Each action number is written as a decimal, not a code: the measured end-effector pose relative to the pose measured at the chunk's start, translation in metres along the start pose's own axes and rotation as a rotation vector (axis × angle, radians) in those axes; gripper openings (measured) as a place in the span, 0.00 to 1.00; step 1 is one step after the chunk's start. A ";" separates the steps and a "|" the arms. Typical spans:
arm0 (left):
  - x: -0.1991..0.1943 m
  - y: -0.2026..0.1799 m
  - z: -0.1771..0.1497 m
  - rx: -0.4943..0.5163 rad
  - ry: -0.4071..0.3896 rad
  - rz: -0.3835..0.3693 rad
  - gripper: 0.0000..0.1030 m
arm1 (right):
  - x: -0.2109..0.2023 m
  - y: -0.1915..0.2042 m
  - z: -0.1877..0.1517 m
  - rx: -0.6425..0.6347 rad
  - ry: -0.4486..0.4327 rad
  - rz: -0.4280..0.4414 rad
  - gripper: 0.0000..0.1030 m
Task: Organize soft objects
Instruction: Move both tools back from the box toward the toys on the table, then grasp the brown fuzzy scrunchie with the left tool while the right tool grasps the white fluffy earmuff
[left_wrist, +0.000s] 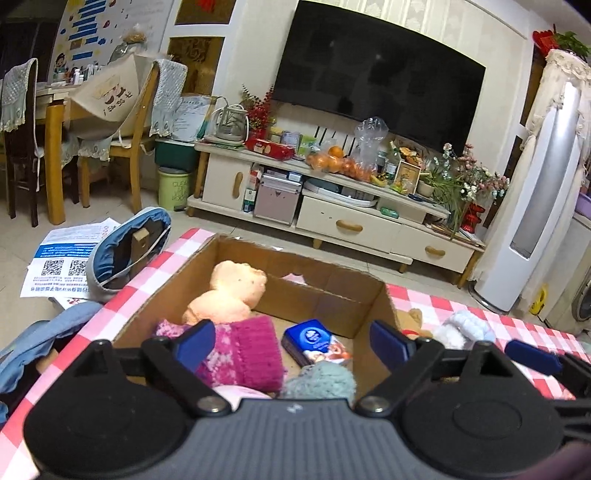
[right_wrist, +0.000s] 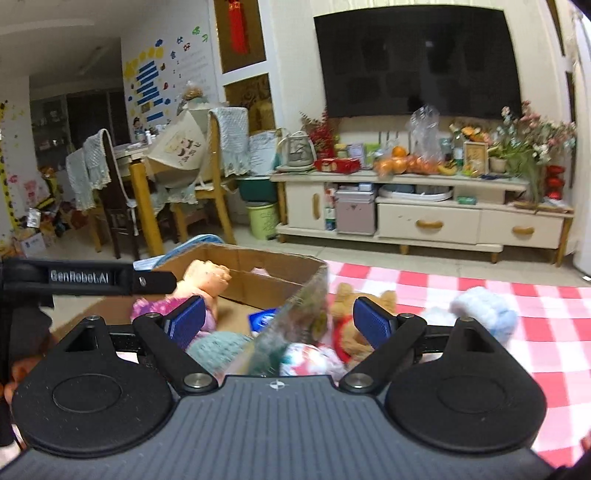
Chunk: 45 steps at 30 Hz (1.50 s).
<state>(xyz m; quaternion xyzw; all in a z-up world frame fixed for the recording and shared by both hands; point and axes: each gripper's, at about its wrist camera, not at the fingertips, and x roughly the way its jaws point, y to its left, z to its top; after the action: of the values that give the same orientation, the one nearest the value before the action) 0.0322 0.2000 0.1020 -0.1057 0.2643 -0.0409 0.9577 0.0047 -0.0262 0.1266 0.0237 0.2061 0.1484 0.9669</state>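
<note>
- Holding both tools above the cardboard box (left_wrist: 325, 291), we carry nothing in either one.
- Our left gripper (left_wrist: 291, 341) has its fingers spread wide, with nothing between them.
- Our right gripper (right_wrist: 279, 323) has its fingers spread wide too, and they pinch nothing.
- Just past our left fingers, inside the box, lie a pink knit hat (left_wrist: 247, 354), a peach plush toy (left_wrist: 229, 295), a blue tissue pack (left_wrist: 316, 341) and a green knit thing (left_wrist: 319, 380).
- Soft things are left outside on the red checked cloth (right_wrist: 517, 295).
- A brown teddy bear (right_wrist: 351, 317) sits just in front of our right fingers, close to the right one and beside the box wall.
- A fluffy white and blue thing (right_wrist: 484, 310) lies past our right finger, farther to the right.
- A small flowery soft thing (right_wrist: 310, 360) lies low between our right fingers, but it is blurry and we cannot tell what it is.
- We think the next job is to pick up the bear with the right tool.
- To do it well, we should put one finger on each side of the bear's body.
- We should squeeze gently, because a soft toy squashes and can slip out.
- We should lift it over the box wall, not bump the wall, and let go over a bare spot inside.
</note>
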 end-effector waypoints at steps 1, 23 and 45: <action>-0.001 -0.002 0.000 0.002 -0.002 -0.003 0.91 | -0.004 -0.003 -0.002 -0.002 -0.004 -0.009 1.00; -0.018 -0.063 -0.022 0.122 -0.057 -0.080 0.99 | -0.035 -0.041 -0.034 0.101 -0.050 -0.139 1.00; -0.012 -0.110 -0.044 0.242 -0.035 -0.114 0.99 | -0.022 -0.069 -0.053 0.180 0.043 -0.259 1.00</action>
<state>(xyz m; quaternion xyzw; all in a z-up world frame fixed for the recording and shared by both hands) -0.0031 0.0860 0.0954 -0.0049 0.2345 -0.1250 0.9640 -0.0166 -0.0993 0.0797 0.0805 0.2406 0.0036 0.9673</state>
